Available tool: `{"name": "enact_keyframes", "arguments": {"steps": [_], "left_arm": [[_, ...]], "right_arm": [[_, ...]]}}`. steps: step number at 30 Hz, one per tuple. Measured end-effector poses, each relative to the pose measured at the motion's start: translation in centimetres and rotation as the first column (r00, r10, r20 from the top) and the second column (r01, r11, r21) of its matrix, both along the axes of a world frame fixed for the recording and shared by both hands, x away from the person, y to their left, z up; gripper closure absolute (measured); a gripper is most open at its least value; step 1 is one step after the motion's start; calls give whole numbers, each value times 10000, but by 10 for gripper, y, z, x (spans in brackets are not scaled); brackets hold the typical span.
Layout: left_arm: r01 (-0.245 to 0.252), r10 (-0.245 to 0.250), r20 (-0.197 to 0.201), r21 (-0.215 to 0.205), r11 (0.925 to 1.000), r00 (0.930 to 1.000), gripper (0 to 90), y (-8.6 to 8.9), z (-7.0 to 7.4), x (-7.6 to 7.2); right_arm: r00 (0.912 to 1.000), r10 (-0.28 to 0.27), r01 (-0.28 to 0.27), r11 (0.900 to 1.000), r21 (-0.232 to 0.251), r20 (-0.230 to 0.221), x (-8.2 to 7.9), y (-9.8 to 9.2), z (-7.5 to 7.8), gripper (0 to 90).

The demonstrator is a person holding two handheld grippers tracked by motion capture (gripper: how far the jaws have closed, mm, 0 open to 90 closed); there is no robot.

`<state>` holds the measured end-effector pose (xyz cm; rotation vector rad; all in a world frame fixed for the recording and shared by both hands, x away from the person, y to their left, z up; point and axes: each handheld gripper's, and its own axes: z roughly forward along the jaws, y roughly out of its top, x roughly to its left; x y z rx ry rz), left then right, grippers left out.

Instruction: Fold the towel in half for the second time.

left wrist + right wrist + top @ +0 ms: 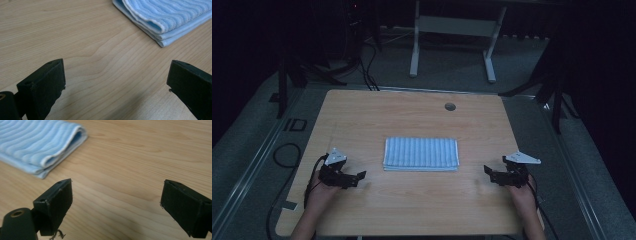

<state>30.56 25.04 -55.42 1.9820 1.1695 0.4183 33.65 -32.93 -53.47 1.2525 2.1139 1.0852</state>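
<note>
Dim room, pale wood worktop (362, 115) with a folded blue striped towel (421, 154) at its centre.
A white frame stand (452, 30) occupies the top centre, a round hole (450, 106) sits above the towel, and "ID" floor lettering (294, 124) shows at left. The left claw (354, 178) at lower left and the right claw (490, 172) at lower right both gape wide, empty, well apart from the towel; nothing lies between them and it.

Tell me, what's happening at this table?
A person sits at a wooden table holding a two-jaw gripper in each hand. The left gripper and right gripper are both open and holding nothing, resting either side of a folded blue striped towel in the middle. Nothing touches the towel yet.
</note>
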Motion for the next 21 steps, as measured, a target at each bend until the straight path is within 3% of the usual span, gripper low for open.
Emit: {"name": "enact_keyframes", "arguments": {"steps": [4,6,12,21], "left_arm": [[-69,69,109,38,10000,9999,17,1,-1,-1],[-361,361,132,-30,9993,9993,17,8,-3,0],[-461,468,154,-468,9978,9988,17,14,-2,0],[-211,211,-31,-162,9996,9998,17,8,-3,0]], "right_arm": [[9997,-203,200,9995,-236,-97,2,-6,-2,103],[9993,-292,284,9990,-342,-223,4,-8,-4,103],[9994,-239,226,9986,-481,-252,5,-7,-6,103],[9996,-163,148,9983,-559,-251,6,-7,-6,103]]}}
